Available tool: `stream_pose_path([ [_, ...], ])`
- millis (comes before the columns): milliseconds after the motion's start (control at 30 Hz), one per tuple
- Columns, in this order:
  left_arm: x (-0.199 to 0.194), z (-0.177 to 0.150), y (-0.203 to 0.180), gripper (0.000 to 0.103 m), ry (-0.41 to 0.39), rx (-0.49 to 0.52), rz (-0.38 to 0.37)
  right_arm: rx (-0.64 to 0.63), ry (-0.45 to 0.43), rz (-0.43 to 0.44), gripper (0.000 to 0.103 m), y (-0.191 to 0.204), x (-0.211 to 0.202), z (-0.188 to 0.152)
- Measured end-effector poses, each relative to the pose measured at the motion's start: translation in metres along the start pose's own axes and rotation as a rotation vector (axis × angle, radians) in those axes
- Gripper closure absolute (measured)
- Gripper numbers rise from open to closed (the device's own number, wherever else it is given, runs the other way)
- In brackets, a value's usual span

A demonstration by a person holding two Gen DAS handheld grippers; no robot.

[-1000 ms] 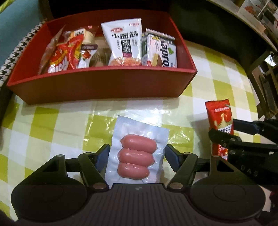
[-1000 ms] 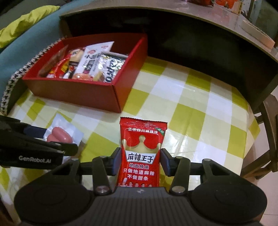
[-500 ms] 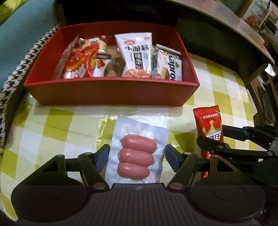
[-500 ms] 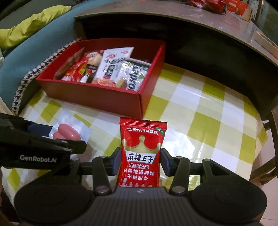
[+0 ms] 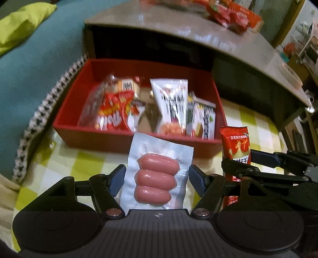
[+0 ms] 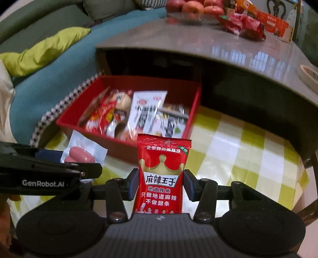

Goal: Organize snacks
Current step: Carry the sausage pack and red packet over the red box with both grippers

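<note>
My left gripper [image 5: 157, 178] is shut on a clear vacuum pack of three pink sausages [image 5: 156, 176] and holds it lifted above the checked tablecloth, in front of the red box [image 5: 123, 141]. My right gripper [image 6: 160, 183] is shut on a red spicy-strip packet [image 6: 162, 174], also lifted, just right of the left gripper. The red box [image 6: 67, 124] holds several snack packets [image 5: 173, 107]. The sausage pack also shows in the right wrist view [image 6: 83, 152], and the red packet shows in the left wrist view [image 5: 236, 148].
A yellow-and-white checked tablecloth [image 6: 238, 150] covers the low table. A grey tabletop [image 6: 238, 51] overhangs behind the box, with apples [image 6: 194, 6] and red snack bags [image 6: 244, 23] on it. A teal sofa with a lime cushion [image 6: 43, 49] lies to the left.
Both grippers have risen from the tablecloth with their packets, and the views have tilted up toward the box and the grey tabletop behind it.
</note>
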State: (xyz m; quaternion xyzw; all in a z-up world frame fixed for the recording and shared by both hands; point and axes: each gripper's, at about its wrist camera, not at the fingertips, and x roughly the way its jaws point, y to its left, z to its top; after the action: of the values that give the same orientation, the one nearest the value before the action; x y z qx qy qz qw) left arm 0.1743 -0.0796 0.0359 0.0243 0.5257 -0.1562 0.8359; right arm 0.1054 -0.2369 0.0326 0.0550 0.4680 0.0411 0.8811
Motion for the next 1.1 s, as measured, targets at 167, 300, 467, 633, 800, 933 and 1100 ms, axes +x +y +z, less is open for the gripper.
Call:
stream_pose_path([
  [167,-0.006,0.017,0.0,0.028,-0.048,-0.004,0.019,0.014,-0.037,0.004,0.044,0.0,0.0,0.02],
  [300,-0.005,0.026,0.003,0.028,-0.061,-0.012,0.024,0.016,-0.054,0.0,0.044,0.002,0.002,0.029],
  [467,-0.003,0.036,0.006,0.028,-0.079,-0.018,0.036,0.03,-0.067,-0.005,0.044,0.003,0.008,0.04],
  [633,-0.002,0.047,0.011,0.029,-0.097,-0.031,0.041,0.045,-0.087,-0.001,0.044,0.003,0.012,0.052],
  [800,0.003,0.058,0.01,0.029,-0.111,-0.031,0.05,0.06,-0.097,-0.005,0.044,0.002,0.018,0.062],
  [933,0.008,0.065,0.01,0.029,-0.123,-0.029,0.061,0.063,-0.104,-0.011,0.044,0.0,0.024,0.071],
  [1100,0.016,0.076,0.015,0.029,-0.127,-0.043,0.072,0.07,-0.109,-0.008,0.044,0.001,0.035,0.082],
])
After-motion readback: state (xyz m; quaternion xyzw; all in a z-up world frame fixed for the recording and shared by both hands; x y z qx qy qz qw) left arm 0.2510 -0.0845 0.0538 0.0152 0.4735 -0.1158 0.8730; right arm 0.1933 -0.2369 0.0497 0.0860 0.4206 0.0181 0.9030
